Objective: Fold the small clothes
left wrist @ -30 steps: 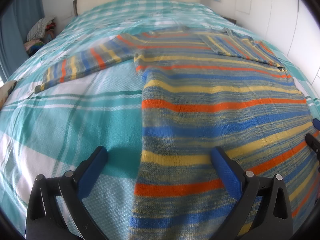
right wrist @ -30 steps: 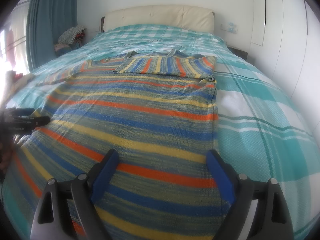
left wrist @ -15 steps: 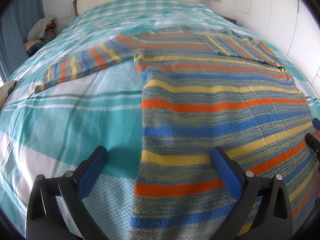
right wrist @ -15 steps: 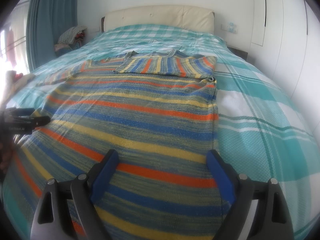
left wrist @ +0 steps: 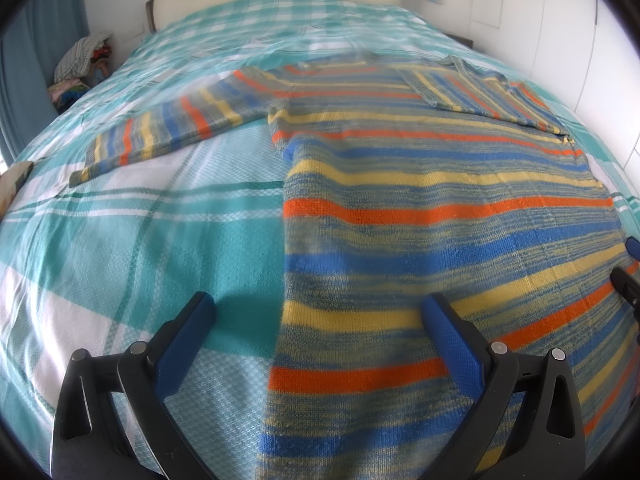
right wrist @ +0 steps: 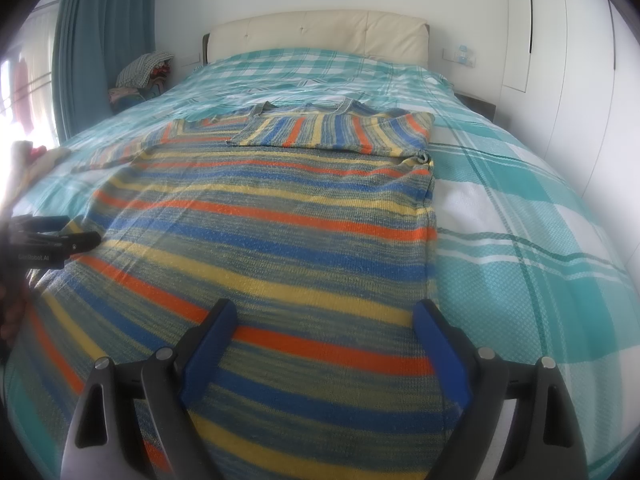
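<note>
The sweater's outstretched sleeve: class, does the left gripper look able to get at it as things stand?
Probably yes. The sleeve lies flat and uncovered on the bedspread, nothing lies between it and the open left gripper, though it lies well ahead, so a reach forward seems needed.

Striped knit sweater lay flat on the bed, bands of blue, orange, yellow. One sleeve was folded across the chest; other sleeve stretched out sideways, hem nearest camera.
</note>
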Motion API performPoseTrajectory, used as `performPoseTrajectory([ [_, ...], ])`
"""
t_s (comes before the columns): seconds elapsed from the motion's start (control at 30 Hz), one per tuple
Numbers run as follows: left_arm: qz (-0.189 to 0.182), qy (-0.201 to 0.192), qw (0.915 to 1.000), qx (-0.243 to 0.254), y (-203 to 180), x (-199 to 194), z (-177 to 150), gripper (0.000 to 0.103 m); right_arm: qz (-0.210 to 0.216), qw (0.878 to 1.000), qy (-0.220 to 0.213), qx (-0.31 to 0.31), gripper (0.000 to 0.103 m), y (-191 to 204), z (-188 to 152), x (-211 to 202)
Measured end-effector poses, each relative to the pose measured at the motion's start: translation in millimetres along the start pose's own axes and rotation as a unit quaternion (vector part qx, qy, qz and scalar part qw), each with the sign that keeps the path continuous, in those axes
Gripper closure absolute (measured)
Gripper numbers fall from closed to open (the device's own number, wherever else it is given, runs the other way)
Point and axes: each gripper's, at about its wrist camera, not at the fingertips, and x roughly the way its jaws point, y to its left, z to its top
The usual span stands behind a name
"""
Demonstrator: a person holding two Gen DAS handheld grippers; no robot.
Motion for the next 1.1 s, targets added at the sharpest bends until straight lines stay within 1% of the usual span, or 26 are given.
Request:
performPoseTrajectory([
  [0.37,0.000,0.000,1.0000,0.000,0,0,0,0.000,0.000,1.000,0.000,0.000,0.014,0,0,0],
  [0.43,-0.001,0.011,0.9999,0.000,1,-5,2,0.001,0.000,1.000,0.000,0.000,0.014,0,0,0],
  [0.47,-0.005,0.020,0.9998,-0.002,4,-11,3,0.002,-0.001,1.000,0.001,0.000,0.014,0,0,0],
  [0.5,-0.022,0.020,0.9995,-0.008,10,-22,7,0.002,-0.001,1.000,0.001,-0.001,0.014,1,0,1],
  [0.53,-0.051,0.006,0.9985,-0.021,23,-38,13,0.001,-0.001,1.000,0.000,-0.001,0.014,1,0,1],
  [0.57,-0.072,-0.005,0.9968,-0.034,36,-49,20,0.001,0.000,1.000,0.000,-0.001,0.014,1,0,1],
  [0.6,-0.092,-0.014,0.9941,-0.056,58,-61,31,0.001,0.001,1.000,0.000,0.000,0.013,1,0,1],
  [0.63,-0.102,-0.015,0.9922,-0.070,73,-65,39,0.001,0.002,1.000,0.001,0.000,0.013,1,-1,1],
  [0.7,-0.128,-0.004,0.9865,-0.102,117,-63,61,0.001,0.005,1.000,0.002,0.000,0.013,2,0,2],
  [0.73,-0.141,0.014,0.9826,-0.121,145,-52,74,0.001,0.006,1.000,0.003,0.000,0.012,2,-1,2],
  [0.77,-0.141,0.027,0.9800,-0.138,167,-41,84,0.001,0.006,1.000,0.003,0.000,0.012,2,0,3],
  [0.8,-0.122,0.037,0.9784,-0.163,194,-27,94,0.001,0.007,1.000,0.004,-0.001,0.012,3,0,3],
  [0.87,-0.066,0.064,0.9728,-0.212,245,7,109,0.002,0.006,1.000,0.004,-0.001,0.011,3,0,3],
  [0.9,-0.053,0.086,0.9686,-0.227,267,28,116,0.002,0.006,1.000,0.004,-0.001,0.011,3,0,3],
  [0.97,-0.042,0.109,0.9626,-0.244,290,57,123,0.004,0.006,1.000,0.004,-0.001,0.011,3,0,3],
  [1.0,-0.031,0.122,0.9574,-0.260,301,75,124,0.008,0.005,1.000,0.004,-0.001,0.011,3,0,3],
  [1.03,-0.021,0.128,0.9534,-0.272,306,85,124,0.013,0.005,1.000,0.005,-0.002,0.011,3,0,4],
  [1.07,-0.012,0.133,0.9489,-0.286,310,97,123,0.016,0.005,1.000,0.005,-0.002,0.011,3,0,4],
  [1.1,-0.006,0.133,0.9470,-0.292,312,105,123,0.018,0.004,1.000,0.004,-0.002,0.011,4,0,4],
])
